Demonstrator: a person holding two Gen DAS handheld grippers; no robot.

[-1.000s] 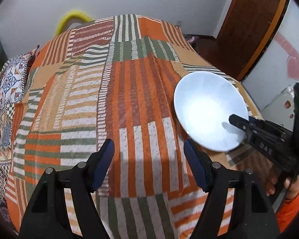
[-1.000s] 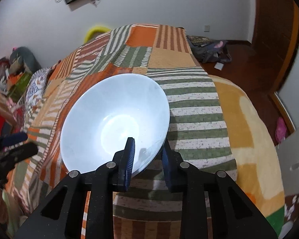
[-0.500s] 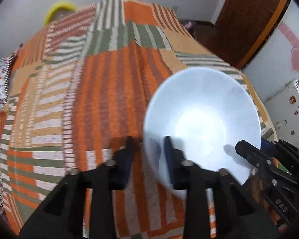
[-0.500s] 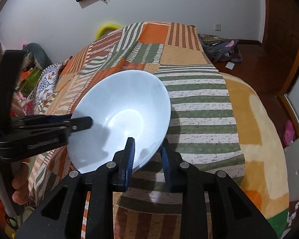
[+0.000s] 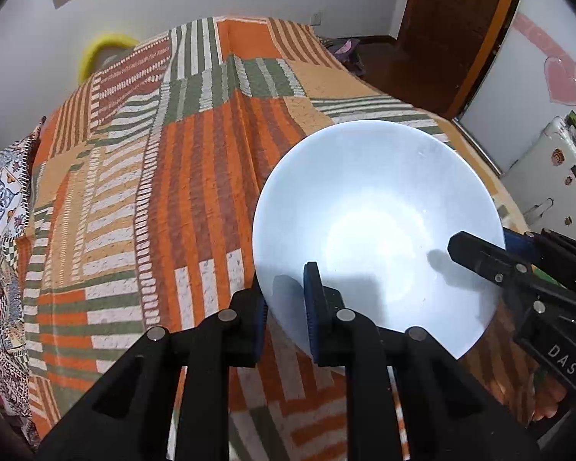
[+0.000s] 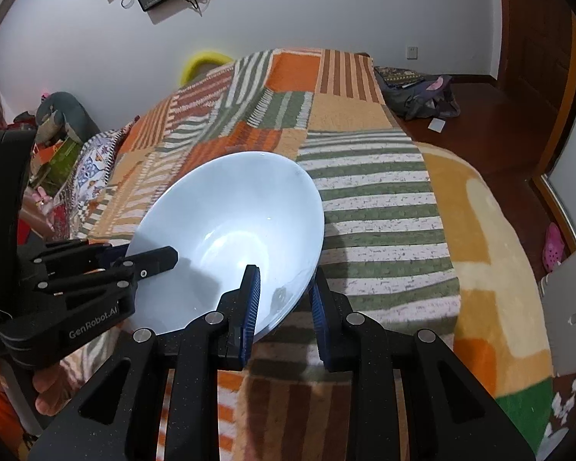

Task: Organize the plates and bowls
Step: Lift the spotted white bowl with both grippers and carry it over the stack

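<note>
A white bowl (image 5: pixel 376 226) is held above the striped bedspread (image 5: pixel 165 176), tilted. My left gripper (image 5: pixel 284 307) is shut on the bowl's near rim, one finger inside and one outside. My right gripper (image 6: pixel 284 296) straddles the bowl's (image 6: pixel 226 238) other rim; its jaws have spread and the outer pad stands apart from the wall. The right gripper also shows in the left wrist view (image 5: pixel 480 257) at the bowl's right edge. The left gripper shows in the right wrist view (image 6: pixel 149 261) at the bowl's left edge.
The bed's patchwork blanket (image 6: pixel 364 192) fills the scene. Pillows and clutter (image 6: pixel 57 146) lie at the left. A bag (image 6: pixel 418 92) lies on the wooden floor beyond the bed. A wooden door (image 5: pixel 453 27) and a white fridge (image 5: pixel 553 176) stand at the right.
My left gripper moved right to the bowl and shut on its rim. My right gripper, clamped on the bowl before, has widened its jaws.
</note>
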